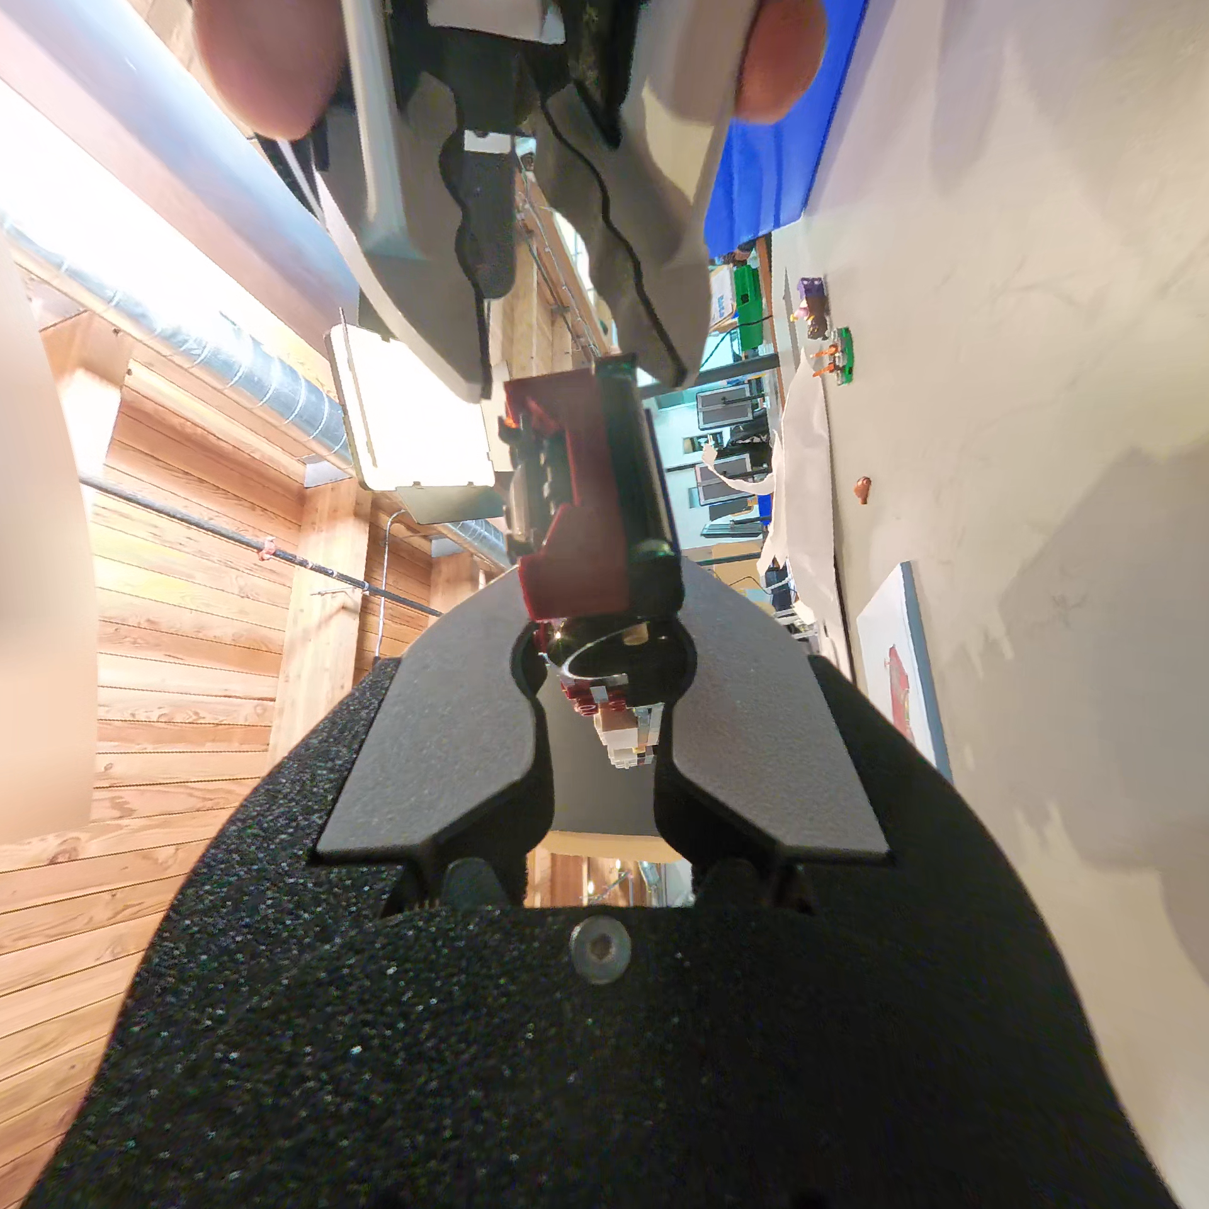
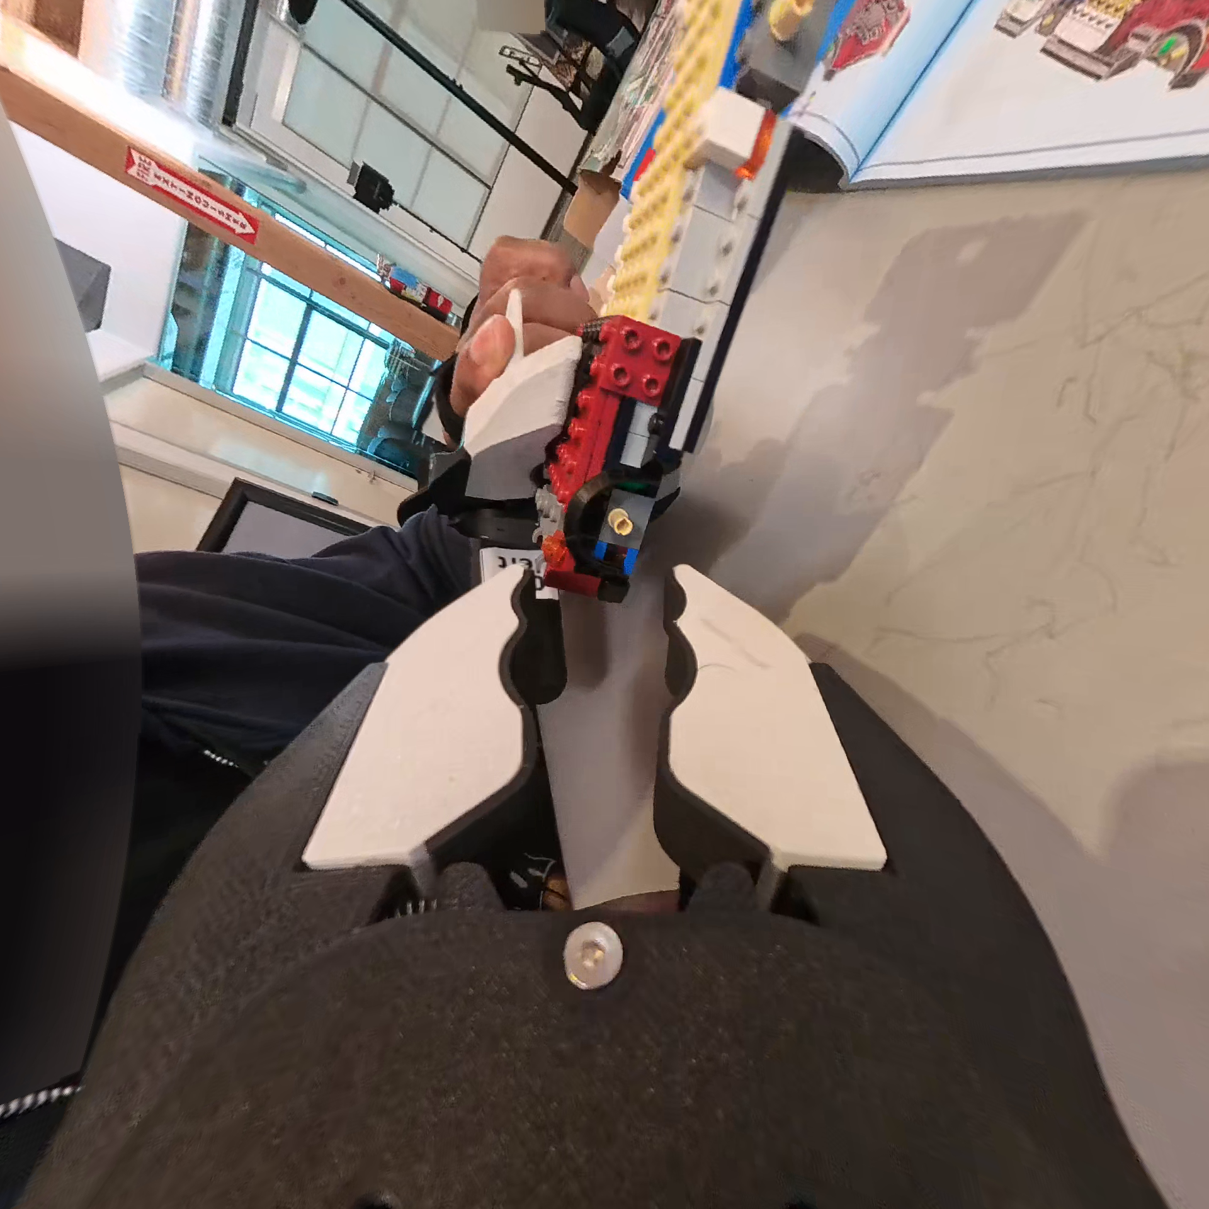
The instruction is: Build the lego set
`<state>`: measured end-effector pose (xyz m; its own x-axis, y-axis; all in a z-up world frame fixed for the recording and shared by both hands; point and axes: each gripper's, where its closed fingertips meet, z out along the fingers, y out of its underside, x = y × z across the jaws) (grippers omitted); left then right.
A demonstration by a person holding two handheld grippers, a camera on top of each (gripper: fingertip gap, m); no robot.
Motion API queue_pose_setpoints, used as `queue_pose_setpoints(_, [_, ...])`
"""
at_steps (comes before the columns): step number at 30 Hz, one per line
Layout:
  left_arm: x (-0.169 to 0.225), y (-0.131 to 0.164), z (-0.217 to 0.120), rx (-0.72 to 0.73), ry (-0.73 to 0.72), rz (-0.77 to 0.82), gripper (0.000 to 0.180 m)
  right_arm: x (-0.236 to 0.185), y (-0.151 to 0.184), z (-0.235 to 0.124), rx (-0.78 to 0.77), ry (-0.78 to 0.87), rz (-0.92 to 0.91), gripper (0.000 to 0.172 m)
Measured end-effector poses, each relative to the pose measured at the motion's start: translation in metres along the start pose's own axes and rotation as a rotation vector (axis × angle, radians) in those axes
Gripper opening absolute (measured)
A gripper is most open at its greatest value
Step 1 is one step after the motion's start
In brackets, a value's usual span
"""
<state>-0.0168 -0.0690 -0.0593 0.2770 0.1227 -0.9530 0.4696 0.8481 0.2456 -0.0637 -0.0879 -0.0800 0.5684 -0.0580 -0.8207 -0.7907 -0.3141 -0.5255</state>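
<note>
Left view, left tongs: we saw the left tongs (image 1: 602, 589) clamped on the brick model (image 1: 582, 497), the dark fingers (image 1: 458, 719) pressing on its red side and its black side.
Left view, model: it sat right at the fingertips, held in the air and well clear of the table (image 1: 1014, 589). We reckon the grip across the sides was there to leave the far end free.
Left view, right tongs: the right tongs (image 1: 582, 386) came in from the opposite end, with the pale fingers (image 1: 419, 275) apart and the model's far end just between their tips. We could see daylight on both sides.
Left view, table stuff: a few small loose pieces (image 1: 831, 340), a brown bit (image 1: 863, 487) and a booklet (image 1: 903, 661) lay well away from the model.
Right view, right tongs: same story here. The right tongs (image 2: 598, 576) stood apart, and the model's (image 2: 608, 425) near end was just at the tips with nothing pinched.
Right view, other side: a finger (image 2: 517, 405) of the left tongs was flat against the red studs, with a hand (image 2: 517, 307) behind it and a dark sleeve (image 2: 262, 621) below.
Right view, background: a yellow and grey brick strip (image 2: 661, 196) and the open booklet (image 2: 1047, 98) sat beyond the model on the table (image 2: 981, 458).
</note>
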Motion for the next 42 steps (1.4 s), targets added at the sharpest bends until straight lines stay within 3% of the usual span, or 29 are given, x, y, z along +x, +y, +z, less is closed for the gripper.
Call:
queue_pose_setpoints(8, [-0.007,-0.006,-0.001,0.009,-0.047,0.037,0.033,-0.006,0.005,0.003,0.016,-0.038,0.109,0.037])
queue_pose_setpoints(22, [-0.015,-0.015,-0.004,0.045,-0.084,0.047,0.033,-0.016,0.009,0.003,0.037,-0.095,0.145,0.031])
queue_pose_setpoints(40, [-0.013,-0.015,-0.003,0.034,-0.055,0.016,0.032,-0.019,0.014,0.005,0.025,-0.063,0.025,0.027])
queue_pose_setpoints(42, [-0.005,-0.016,-0.002,0.037,-0.016,0.003,0.032,-0.017,0.009,0.001,0.041,-0.038,-0.003,0.016])
